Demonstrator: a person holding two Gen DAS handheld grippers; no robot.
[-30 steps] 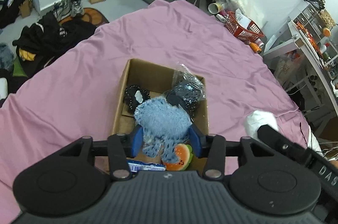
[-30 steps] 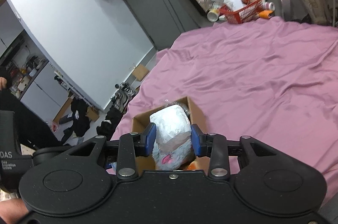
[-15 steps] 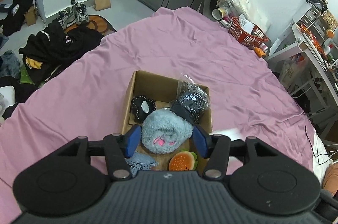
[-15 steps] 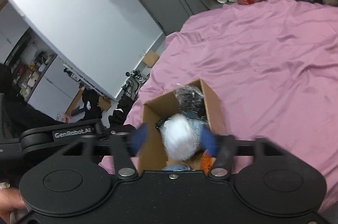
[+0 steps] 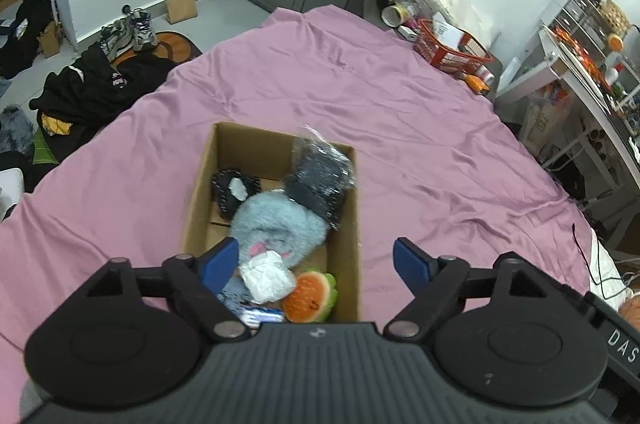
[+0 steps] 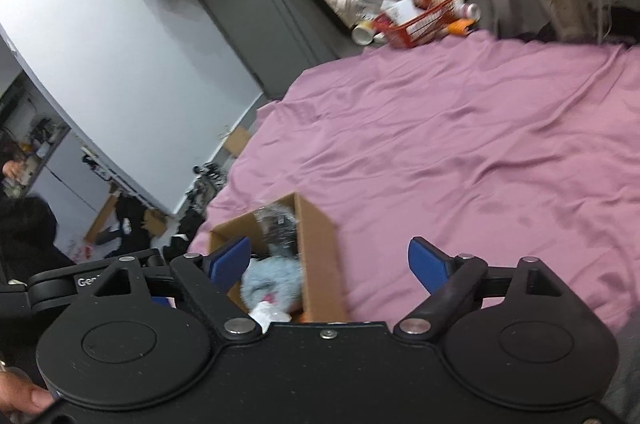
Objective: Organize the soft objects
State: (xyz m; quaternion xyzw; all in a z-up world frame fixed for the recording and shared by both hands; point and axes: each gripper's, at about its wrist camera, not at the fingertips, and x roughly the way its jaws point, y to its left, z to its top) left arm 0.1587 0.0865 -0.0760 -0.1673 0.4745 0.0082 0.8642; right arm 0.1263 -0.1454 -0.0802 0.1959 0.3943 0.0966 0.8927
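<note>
Both grippers, left gripper (image 5: 316, 258) and right gripper (image 6: 330, 260), now gape empty, their fluffy blue plush (image 5: 276, 228) and white wrapped bundle (image 5: 266, 276) dropped inside the brown cardboard box (image 5: 348, 224) to gather softs together.

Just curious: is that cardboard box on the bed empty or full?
Nearly full. The cardboard box holds a fluffy blue toy, a white bundle and more.

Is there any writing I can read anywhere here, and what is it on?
"DAS", cut off by the frame edge: on the right gripper body, seen at the left view's edge.
"Ge", the rest hidden: on the left gripper arm in the right view.
Print on the black clothes and basket papers: too small to read.
</note>
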